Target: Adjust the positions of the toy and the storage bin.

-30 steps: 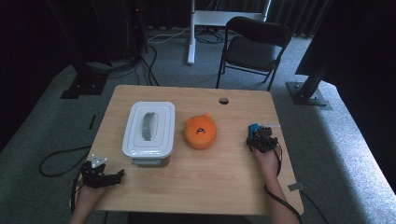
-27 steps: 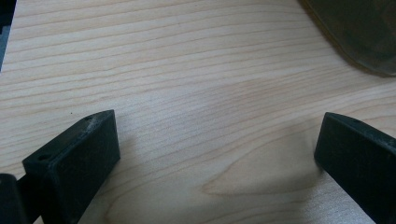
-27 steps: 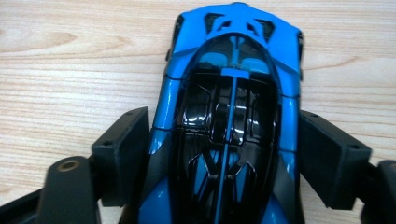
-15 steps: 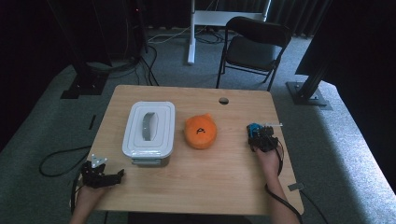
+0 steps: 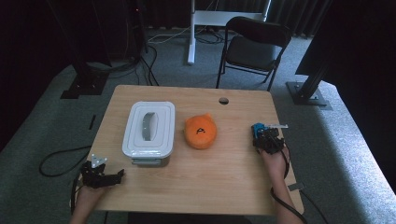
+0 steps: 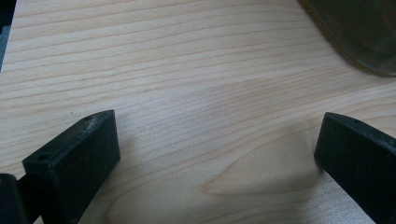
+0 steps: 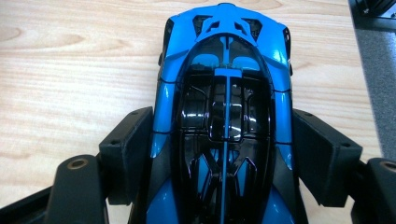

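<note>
Pale wooden counter (image 5: 224, 186), rectangular, with a small round hole near its far edge. On its left half, a white rectangular plastic lidded box (image 5: 149, 133) with a grey handle. Just right of that, a round orange plush toy (image 5: 201, 132). Near the right edge, a glossy blue-and-black toy car (image 7: 226, 107), clamped at both flanks by the black right gripper (image 7: 229, 154), jaws having just closed in on it. At the near-left corner, the black left gripper (image 6: 215, 154), jaws spread wide, nothing between them, just above bare wood.
</note>
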A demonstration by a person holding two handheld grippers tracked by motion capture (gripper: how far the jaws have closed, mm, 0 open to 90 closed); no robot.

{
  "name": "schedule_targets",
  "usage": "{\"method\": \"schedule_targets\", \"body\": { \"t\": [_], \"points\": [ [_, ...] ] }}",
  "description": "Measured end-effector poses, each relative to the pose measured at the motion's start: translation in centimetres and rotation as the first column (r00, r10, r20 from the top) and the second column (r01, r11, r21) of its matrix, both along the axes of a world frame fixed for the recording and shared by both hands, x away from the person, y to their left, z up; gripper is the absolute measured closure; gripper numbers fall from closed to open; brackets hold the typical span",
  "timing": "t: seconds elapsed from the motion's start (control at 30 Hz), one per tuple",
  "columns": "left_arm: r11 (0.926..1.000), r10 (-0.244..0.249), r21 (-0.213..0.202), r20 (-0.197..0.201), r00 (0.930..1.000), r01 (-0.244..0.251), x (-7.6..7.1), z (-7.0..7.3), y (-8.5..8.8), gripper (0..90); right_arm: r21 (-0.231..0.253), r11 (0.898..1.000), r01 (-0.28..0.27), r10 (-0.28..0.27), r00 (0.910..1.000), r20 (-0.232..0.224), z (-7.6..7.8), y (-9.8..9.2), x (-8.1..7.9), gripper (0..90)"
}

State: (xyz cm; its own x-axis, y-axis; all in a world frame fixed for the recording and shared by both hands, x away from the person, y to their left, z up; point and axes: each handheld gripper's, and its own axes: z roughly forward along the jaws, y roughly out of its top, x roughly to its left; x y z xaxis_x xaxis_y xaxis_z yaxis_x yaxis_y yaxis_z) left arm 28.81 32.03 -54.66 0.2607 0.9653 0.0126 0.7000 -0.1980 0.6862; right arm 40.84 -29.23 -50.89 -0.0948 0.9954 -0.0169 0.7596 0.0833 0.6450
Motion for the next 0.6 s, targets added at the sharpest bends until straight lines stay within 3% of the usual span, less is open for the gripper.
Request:
{"method": "schedule_targets", "body": {
  "t": [0.33, 0.6],
  "points": [
    [1.0000, 0.000, 0.000, 0.000, 1.0000, 0.000, 0.0, 0.0, 0.0, 0.5, -0.040, 0.999, 0.004, -0.004, 1.0000, 0.004, 0.7, -2.3, -3.1, 26.2],
    [1.0000, 0.000, 0.000, 0.000, 1.0000, 0.000, 0.0, 0.0, 0.0, 0.5, -0.037, 0.999, 0.005, -0.005, 1.0000, 0.001, 1.0, -3.8, -5.9, 26.2]
  ]
}}
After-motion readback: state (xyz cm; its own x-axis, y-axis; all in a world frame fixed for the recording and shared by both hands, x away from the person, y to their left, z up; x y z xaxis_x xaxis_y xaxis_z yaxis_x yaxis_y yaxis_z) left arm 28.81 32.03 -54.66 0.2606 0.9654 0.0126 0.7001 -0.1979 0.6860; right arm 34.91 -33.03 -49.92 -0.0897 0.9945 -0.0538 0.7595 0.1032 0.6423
